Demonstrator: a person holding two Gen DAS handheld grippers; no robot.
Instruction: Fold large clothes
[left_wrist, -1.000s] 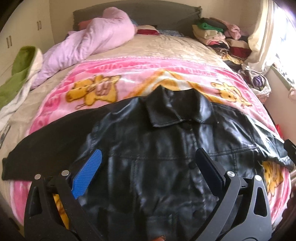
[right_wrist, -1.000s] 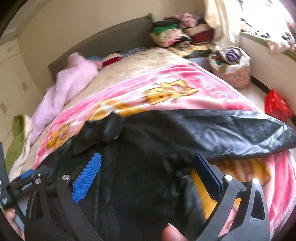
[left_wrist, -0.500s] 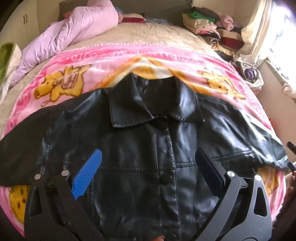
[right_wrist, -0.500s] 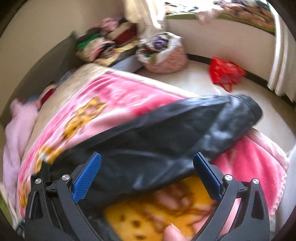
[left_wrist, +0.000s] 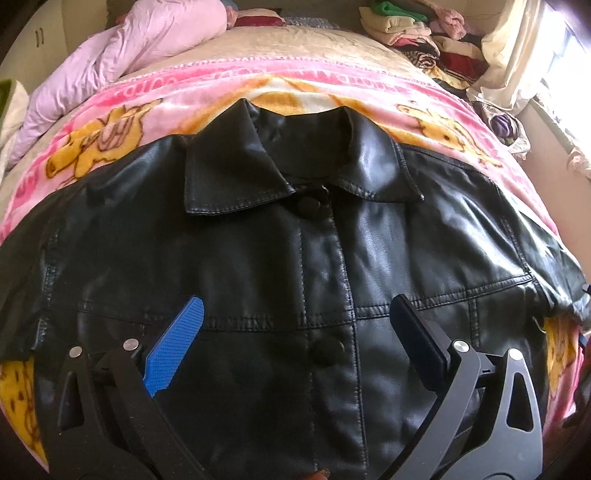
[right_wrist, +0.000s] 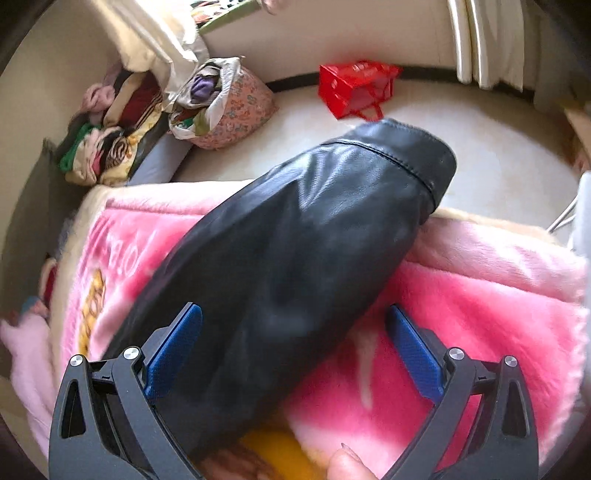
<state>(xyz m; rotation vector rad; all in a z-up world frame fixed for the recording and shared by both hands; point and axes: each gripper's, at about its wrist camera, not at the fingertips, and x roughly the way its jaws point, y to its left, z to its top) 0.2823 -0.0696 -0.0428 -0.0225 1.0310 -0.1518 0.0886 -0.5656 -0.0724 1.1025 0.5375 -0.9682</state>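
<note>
Left gripper (left_wrist: 295, 317) hovers wide open over the black leather jacket's (left_wrist: 258, 258) buttoned chest; right gripper (right_wrist: 293, 325) — also open — straddles its sleeve (right_wrist: 295, 236) above the pink blanket (right_wrist: 480, 314).

i see a pink cartoon blanket (left_wrist: 332, 79) spread across the bed, with a lilac quilt (left_wrist: 140, 44) bunched near its head and a beige sheet (left_wrist: 295, 44) beyond. a stack of folded clothes (left_wrist: 413, 33) sits beside the bed. on the floor (right_wrist: 480, 140) lie a red bag (right_wrist: 354, 88) and a floral bag (right_wrist: 232, 107) stuffed with fabric.
</note>
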